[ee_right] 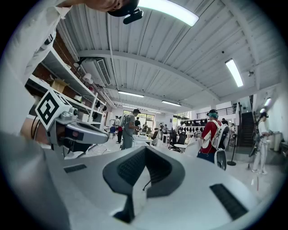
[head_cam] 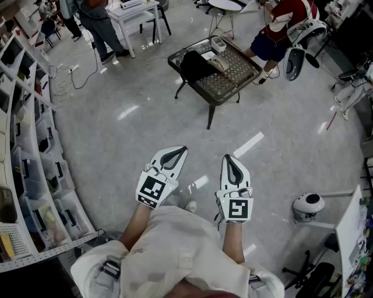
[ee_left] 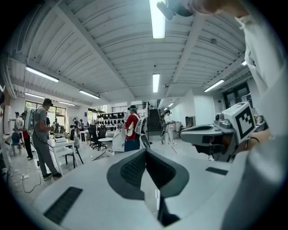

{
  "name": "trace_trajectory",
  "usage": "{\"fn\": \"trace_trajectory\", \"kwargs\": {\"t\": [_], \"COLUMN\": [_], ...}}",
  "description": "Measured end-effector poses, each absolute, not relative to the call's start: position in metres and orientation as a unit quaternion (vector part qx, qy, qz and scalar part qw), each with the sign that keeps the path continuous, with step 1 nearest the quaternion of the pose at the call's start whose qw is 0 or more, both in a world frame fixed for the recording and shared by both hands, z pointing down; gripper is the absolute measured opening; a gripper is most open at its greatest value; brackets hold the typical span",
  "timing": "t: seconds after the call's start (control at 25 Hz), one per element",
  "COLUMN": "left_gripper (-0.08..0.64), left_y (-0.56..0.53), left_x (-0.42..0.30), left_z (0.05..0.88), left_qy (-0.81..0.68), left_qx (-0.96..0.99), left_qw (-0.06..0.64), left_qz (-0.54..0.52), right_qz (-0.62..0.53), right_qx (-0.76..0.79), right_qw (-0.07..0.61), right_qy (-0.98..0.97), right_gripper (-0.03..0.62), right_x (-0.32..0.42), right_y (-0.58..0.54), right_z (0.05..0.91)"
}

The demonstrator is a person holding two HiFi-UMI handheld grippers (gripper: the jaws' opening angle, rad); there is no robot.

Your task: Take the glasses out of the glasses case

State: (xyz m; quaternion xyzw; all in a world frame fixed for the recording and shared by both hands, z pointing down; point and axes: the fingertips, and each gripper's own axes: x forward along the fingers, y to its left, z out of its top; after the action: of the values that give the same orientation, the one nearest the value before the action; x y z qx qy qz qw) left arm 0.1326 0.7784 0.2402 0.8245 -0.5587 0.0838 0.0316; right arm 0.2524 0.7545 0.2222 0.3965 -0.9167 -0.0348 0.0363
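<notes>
In the head view a low dark mesh-topped table [head_cam: 236,78] stands a few steps ahead. On it lie a black bulky object [head_cam: 195,65], a pale object [head_cam: 220,61] and a small white box [head_cam: 218,43]. I cannot make out a glasses case or glasses from here. My left gripper [head_cam: 181,149] and right gripper [head_cam: 227,157] are held side by side close to my body, over bare floor, far short of the table. Both point forward with the jaws pressed together and nothing between them, left gripper [ee_left: 146,152] and right gripper [ee_right: 146,150].
Shelving with plastic bins [head_cam: 35,174] runs along the left. A white round device [head_cam: 307,205] sits on the floor at right, near a white board [head_cam: 352,233]. A seated person in red [head_cam: 280,26] is beyond the table. Other people stand by a white desk [head_cam: 135,10].
</notes>
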Motion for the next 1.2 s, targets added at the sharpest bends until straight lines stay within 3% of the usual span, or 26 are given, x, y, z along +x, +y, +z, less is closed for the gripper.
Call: {"fn": "trace_trajectory", "kwargs": {"t": [0.4, 1.2], "left_gripper": [0.012, 0.012], "left_y": [0.76, 0.605], "left_x": [0.143, 0.043], "left_z": [0.235, 0.238], "left_qy": [-0.565, -0.531], "left_qx": [0.821, 0.845], "left_qw": [0.017, 0.015], "left_qz": [0.079, 0.069], "right_qz": [-0.043, -0.046], "right_qx": [0.375, 0.401], "right_qw": [0.046, 0.071], "right_qy": [-0.925, -0.912], "right_gripper": [0.006, 0.006], "right_x": [0.247, 0.142], "right_y": [0.732, 0.589], "right_z": [0.232, 0.237]}}
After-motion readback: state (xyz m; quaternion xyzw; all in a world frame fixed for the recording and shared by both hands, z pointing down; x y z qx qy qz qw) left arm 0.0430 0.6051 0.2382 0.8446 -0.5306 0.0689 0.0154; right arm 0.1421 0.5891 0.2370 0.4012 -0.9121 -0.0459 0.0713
